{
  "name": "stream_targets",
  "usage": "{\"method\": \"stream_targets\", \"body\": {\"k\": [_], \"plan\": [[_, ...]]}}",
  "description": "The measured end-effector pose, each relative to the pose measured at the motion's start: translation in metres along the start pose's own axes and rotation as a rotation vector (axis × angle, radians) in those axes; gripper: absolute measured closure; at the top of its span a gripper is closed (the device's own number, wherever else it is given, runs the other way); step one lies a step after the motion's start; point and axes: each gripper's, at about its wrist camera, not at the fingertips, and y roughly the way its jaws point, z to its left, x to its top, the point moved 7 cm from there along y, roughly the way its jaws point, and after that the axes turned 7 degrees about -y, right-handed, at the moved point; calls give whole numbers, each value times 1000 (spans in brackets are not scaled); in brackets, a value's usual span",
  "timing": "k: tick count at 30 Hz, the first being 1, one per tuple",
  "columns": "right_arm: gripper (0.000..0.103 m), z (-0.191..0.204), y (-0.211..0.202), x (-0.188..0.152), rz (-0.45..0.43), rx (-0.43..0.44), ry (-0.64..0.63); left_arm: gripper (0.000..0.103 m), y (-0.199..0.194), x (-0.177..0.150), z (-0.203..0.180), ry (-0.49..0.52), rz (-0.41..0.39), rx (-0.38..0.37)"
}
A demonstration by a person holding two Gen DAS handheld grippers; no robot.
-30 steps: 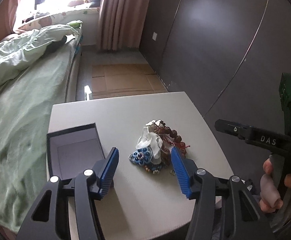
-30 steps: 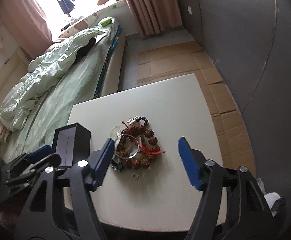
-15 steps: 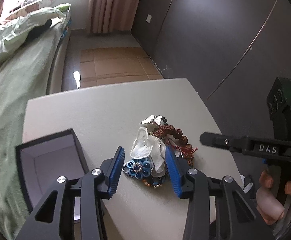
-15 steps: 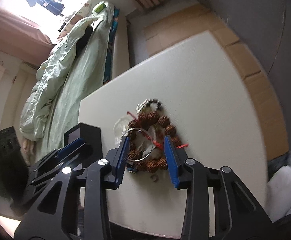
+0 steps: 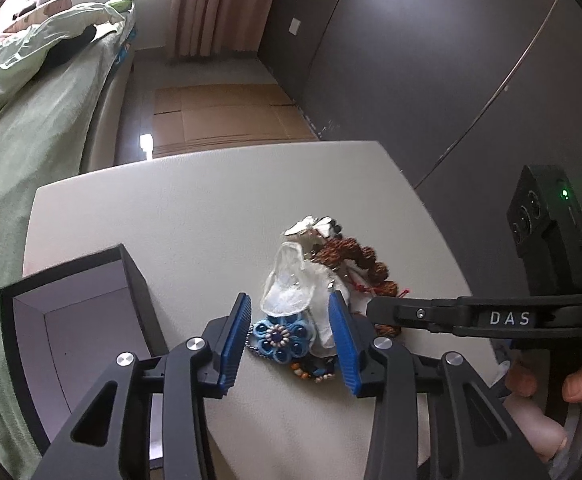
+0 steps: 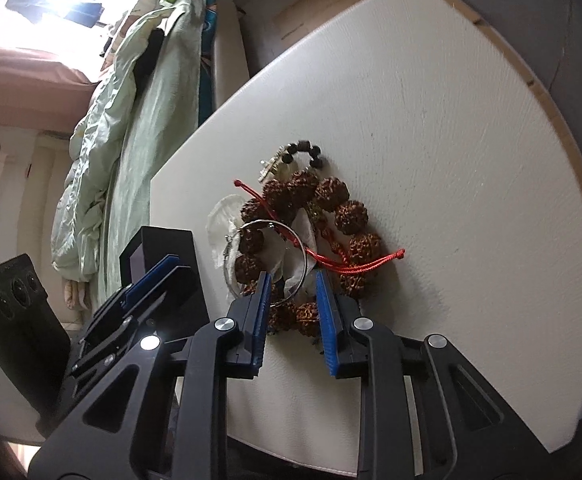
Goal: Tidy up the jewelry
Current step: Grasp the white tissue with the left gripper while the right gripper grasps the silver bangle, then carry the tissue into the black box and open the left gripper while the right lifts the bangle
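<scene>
Mid-table, jewelry heap [image 5: 323, 292]: your left gripper [image 5: 291, 320] jaws parted around blue flower brooch [image 5: 281, 336]; right gripper [image 6: 291, 304], marked "DAS", parted around silver bangle [image 6: 269, 264]. Open black box [image 5: 75, 328] just left

Daylight enters from a window [image 6: 71, 0] at upper left in both of my views; it is blown out to white glare in the right wrist view. The pale surface [image 5: 211, 216] is evenly lit, and the dark wall [image 5: 431, 60] carries a soft sheen. A bright patch reflects off the floor [image 5: 146, 142]. A screw on my right claw [image 6: 291, 312] glints. Fisheye bending curves the edges, and the corners go black. Focus is sharp at centre.
</scene>
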Motion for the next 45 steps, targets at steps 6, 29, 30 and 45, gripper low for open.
{"method": "stream_targets", "body": {"k": [6,29,30,45], "plan": [[94,-4,7,6,-3,-22,19,65,12,0,5,-10,16,-7],[99,15,-48,15,-218,1,-52,74,25,13,-8,-26,-2,-31],[99,16,-49,15,-223,4,-54,78,29,13,-7,-37,3,-27],[99,34,-75,7,-291,59,-108,103,-49,31,4,-101,-185,-75]]}}
